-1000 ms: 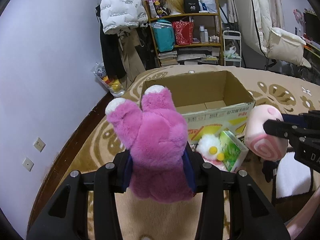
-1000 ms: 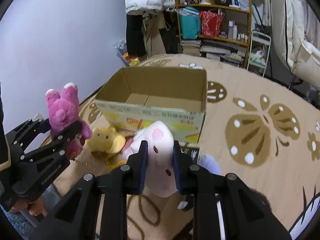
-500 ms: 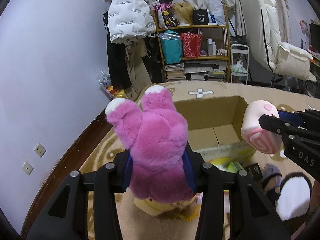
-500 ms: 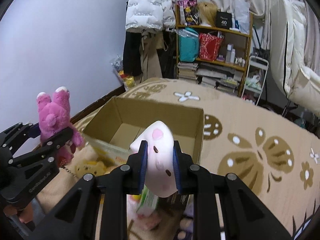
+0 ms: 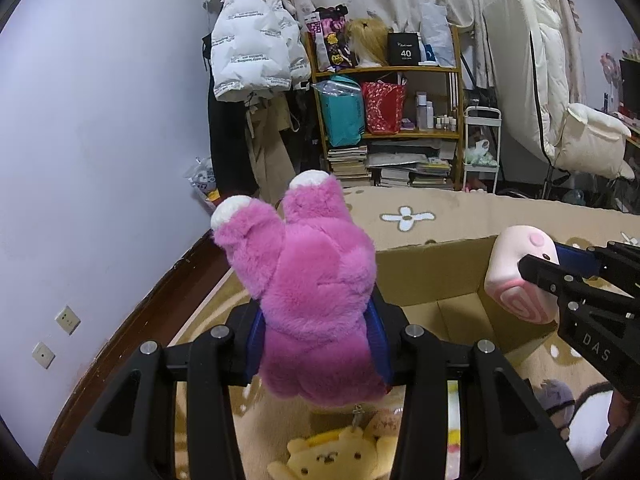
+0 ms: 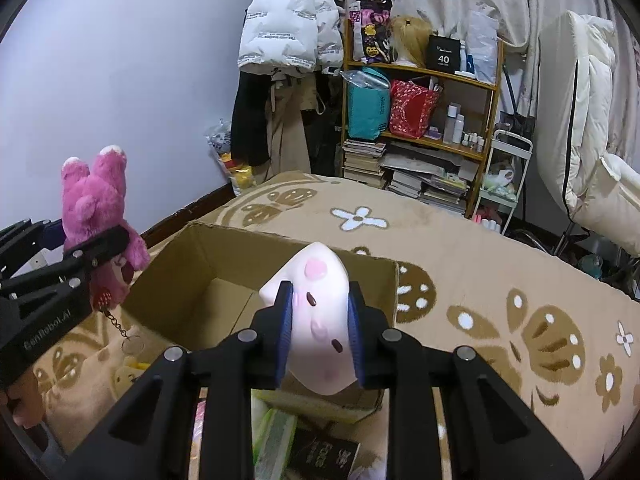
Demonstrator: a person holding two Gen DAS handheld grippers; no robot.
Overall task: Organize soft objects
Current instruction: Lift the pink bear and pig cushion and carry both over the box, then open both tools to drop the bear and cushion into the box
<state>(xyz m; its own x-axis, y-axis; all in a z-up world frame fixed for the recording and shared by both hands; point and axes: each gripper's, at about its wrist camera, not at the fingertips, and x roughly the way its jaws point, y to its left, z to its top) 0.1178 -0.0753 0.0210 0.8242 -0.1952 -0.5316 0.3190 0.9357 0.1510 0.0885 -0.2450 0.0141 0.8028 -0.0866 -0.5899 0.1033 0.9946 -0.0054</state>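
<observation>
A fluffy pink plush bear point(image 5: 312, 280) hangs upside down in my left gripper point(image 5: 316, 332), whose blue pads are shut on its body. It is held above the near left corner of an open cardboard box point(image 5: 440, 264) on the patterned carpet. My right gripper point(image 6: 320, 328) holds a white-and-pink squishy plush point(image 6: 320, 292) over the box point(image 6: 192, 280). Its jaws are opening slightly, though the pads still press the plush. In the right wrist view the pink bear point(image 6: 94, 204) and the left gripper point(image 6: 80, 264) sit at the left.
A yellow plush point(image 5: 332, 456) and a grey-and-white plush point(image 5: 560, 400) lie on the carpet in front of the box. A green pack point(image 6: 276, 432) and a black packet point(image 6: 320, 456) lie there too. Behind stand a crowded wooden shelf point(image 5: 384, 120), hung coats point(image 5: 252, 60) and a white chair point(image 5: 588, 148).
Both grippers have moved forward and a little upward with their plush toys, from in front of the box to over its near edge. The floor toys have slid to the bottom of view.
</observation>
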